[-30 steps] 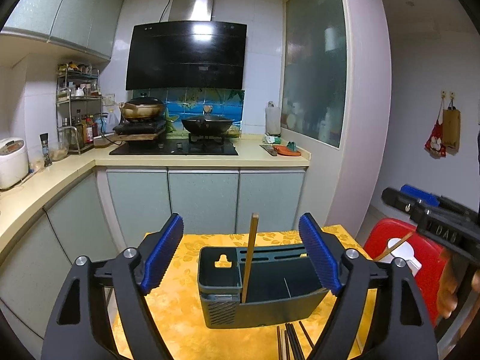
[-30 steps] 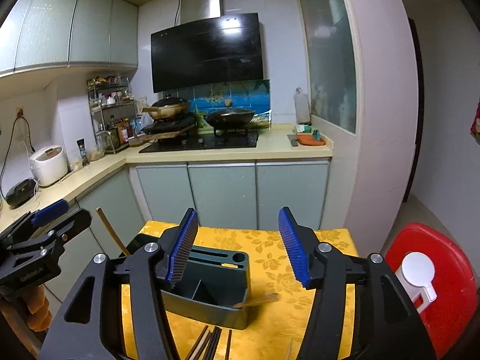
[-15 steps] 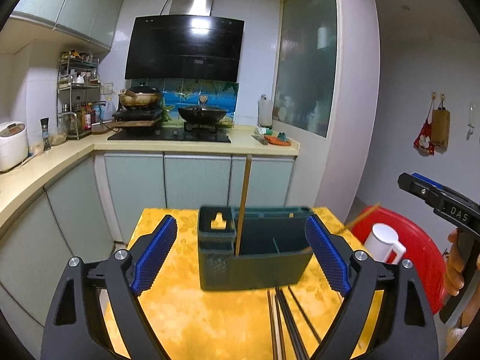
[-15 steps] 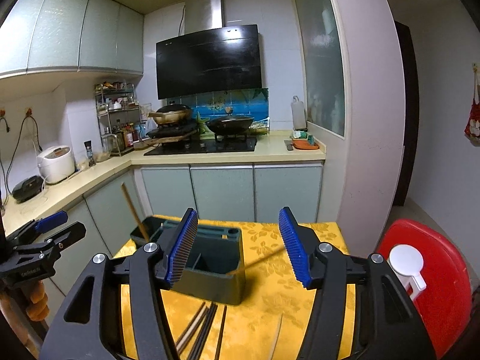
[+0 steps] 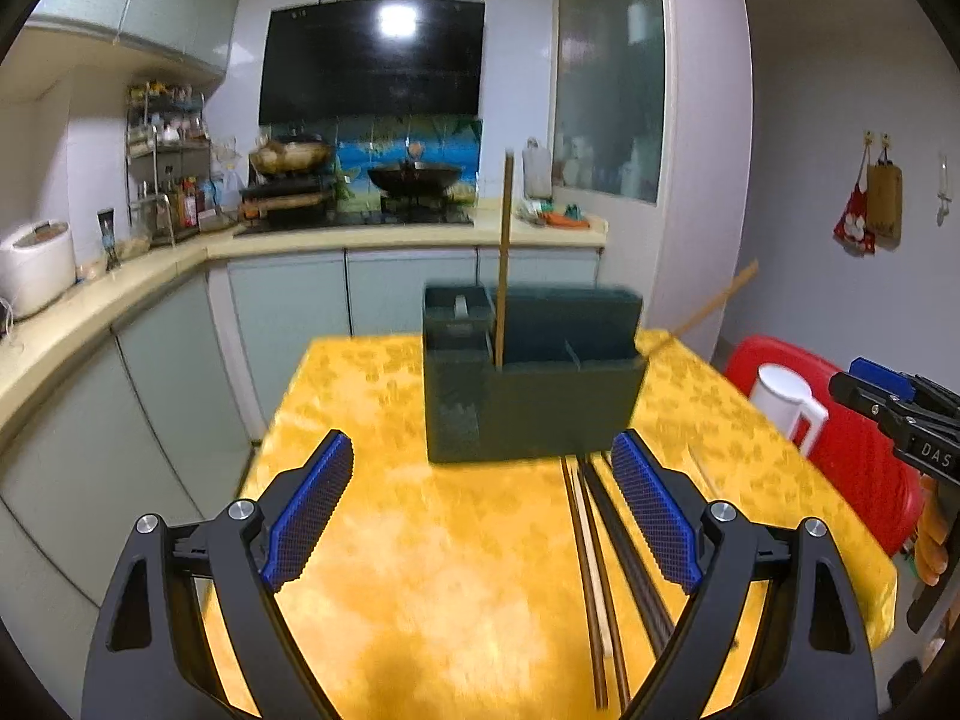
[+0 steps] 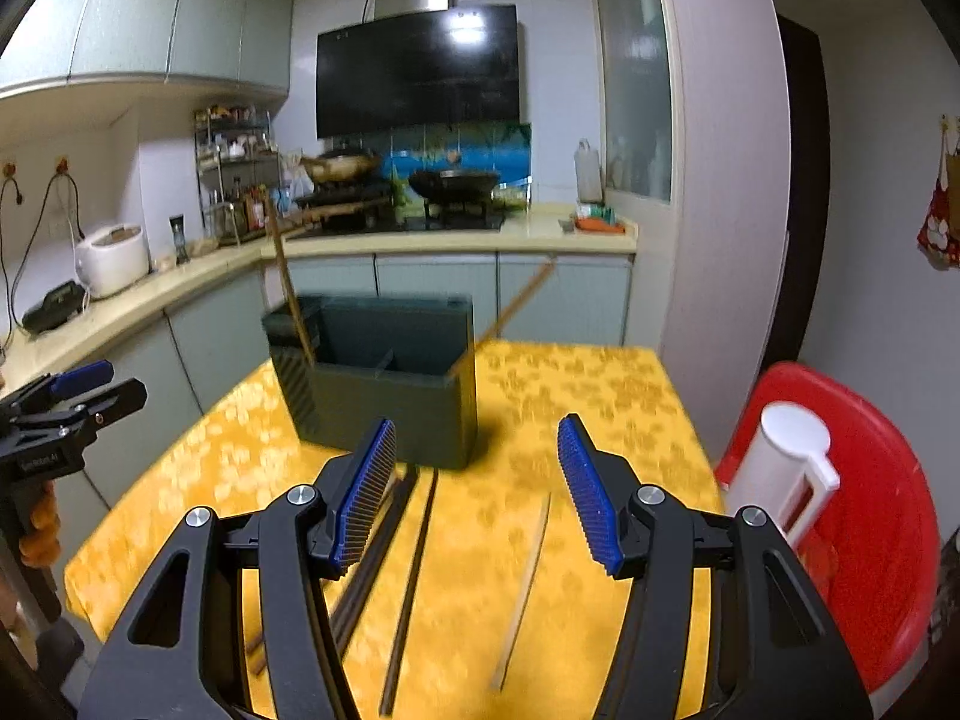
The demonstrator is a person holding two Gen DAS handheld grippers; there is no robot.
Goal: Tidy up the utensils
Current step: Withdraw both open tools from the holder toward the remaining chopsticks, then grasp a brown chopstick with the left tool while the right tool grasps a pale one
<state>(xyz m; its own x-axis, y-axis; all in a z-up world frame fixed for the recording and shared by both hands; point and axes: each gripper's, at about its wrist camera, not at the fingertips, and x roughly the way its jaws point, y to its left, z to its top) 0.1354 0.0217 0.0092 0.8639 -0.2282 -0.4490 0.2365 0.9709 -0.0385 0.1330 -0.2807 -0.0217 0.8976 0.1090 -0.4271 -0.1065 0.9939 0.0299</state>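
On yellow patterned tablecloth (image 5: pixel 384 420), boxy dark holder (image 5: pixel 540 414), slim wooden chopsticks (image 5: pixel 591 570)

Dim indoor light, glare on the black range hood (image 5: pixel 372 57), motion blur, bowed fisheye edges.

home kitchen | range hood (image 5: pixel 372 60) | wok (image 5: pixel 414 175) on stove | rice cooker (image 6: pixel 113 259)

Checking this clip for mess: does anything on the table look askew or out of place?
Yes. One chopstick leans far out over the right end of the holder, unlike the near-upright one. Several chopsticks lie loose on the tablecloth, not yet sorted.
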